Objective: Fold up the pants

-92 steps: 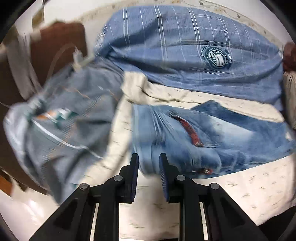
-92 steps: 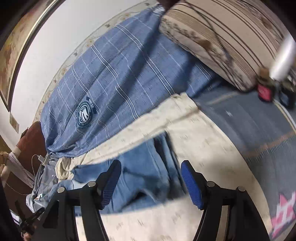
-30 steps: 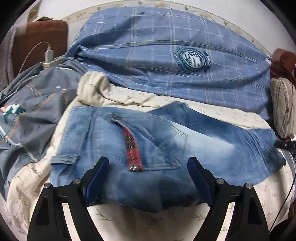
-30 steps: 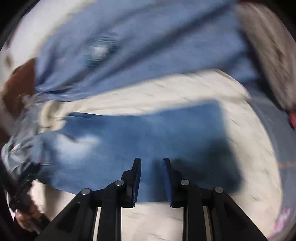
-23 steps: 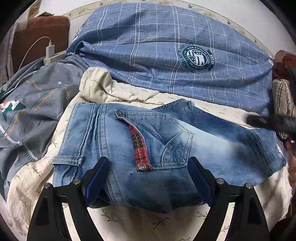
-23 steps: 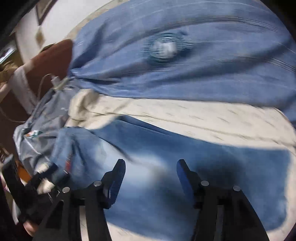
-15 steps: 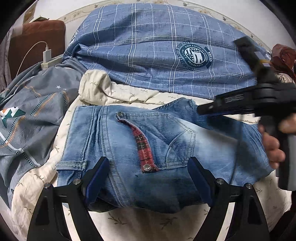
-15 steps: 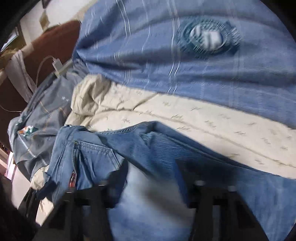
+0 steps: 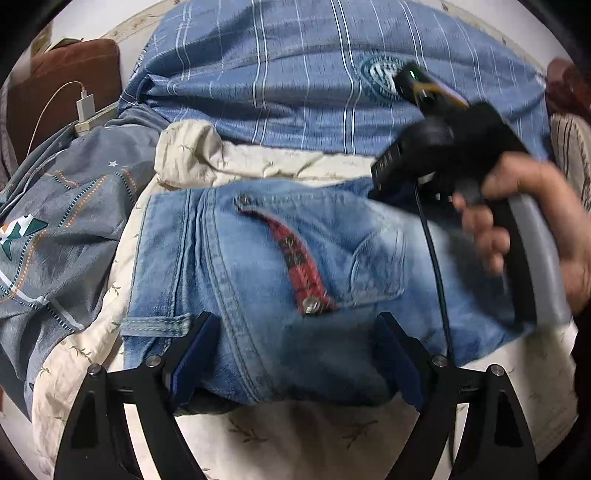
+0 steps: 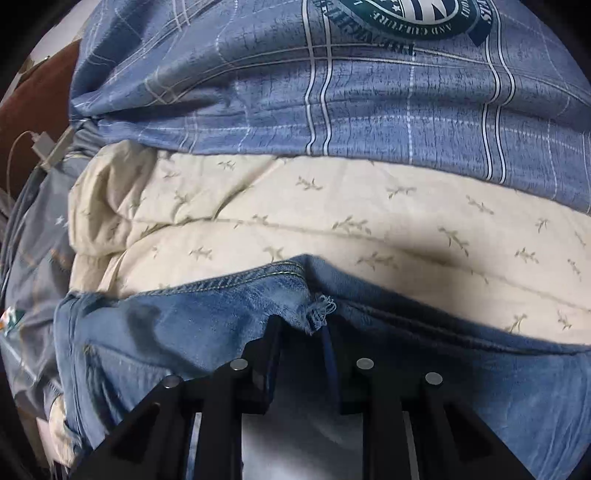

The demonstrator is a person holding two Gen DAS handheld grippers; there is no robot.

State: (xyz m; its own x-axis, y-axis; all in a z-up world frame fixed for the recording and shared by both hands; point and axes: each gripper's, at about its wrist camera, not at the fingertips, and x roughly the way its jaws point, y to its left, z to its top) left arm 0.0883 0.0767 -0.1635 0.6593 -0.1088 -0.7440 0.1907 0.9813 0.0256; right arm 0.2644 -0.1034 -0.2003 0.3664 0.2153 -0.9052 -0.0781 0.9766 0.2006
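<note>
Lying across the cream leaf-print bedsheet [image 9: 295, 435], the blue denim pants [image 9: 258, 266] are resting with the waistband to the left and the legs running to the right. A red plaid pocket flap [image 9: 299, 258] with a metal snap is showing on the upper face of the denim.

The left claw [image 9: 295, 362] is hovering released over the near edge of the pants, its two blue-padded fingers [image 9: 192, 354] spread wide on either side of the seat area; whether the pads are touching the cloth cannot be told.

The right claw [image 10: 301, 332] is sitting at the far edge of the pants, its fingers drawn close together and clenched on a frayed denim hem [image 10: 317, 310] that is protruding between the tips. In the left wrist view, the right hand [image 9: 532, 236] is gripping the grey handle of that device, blurred, above the leg section.

Behind the pants, a blue checked duvet [image 9: 295, 74] bearing a round emblem [image 10: 399, 14] is lying along the bed. A grey patterned blanket [image 9: 55, 229] is bunched at the left. A white charger with cable [image 9: 85, 107] is sitting beside a brown cushion [image 9: 66, 74] at the far left.
</note>
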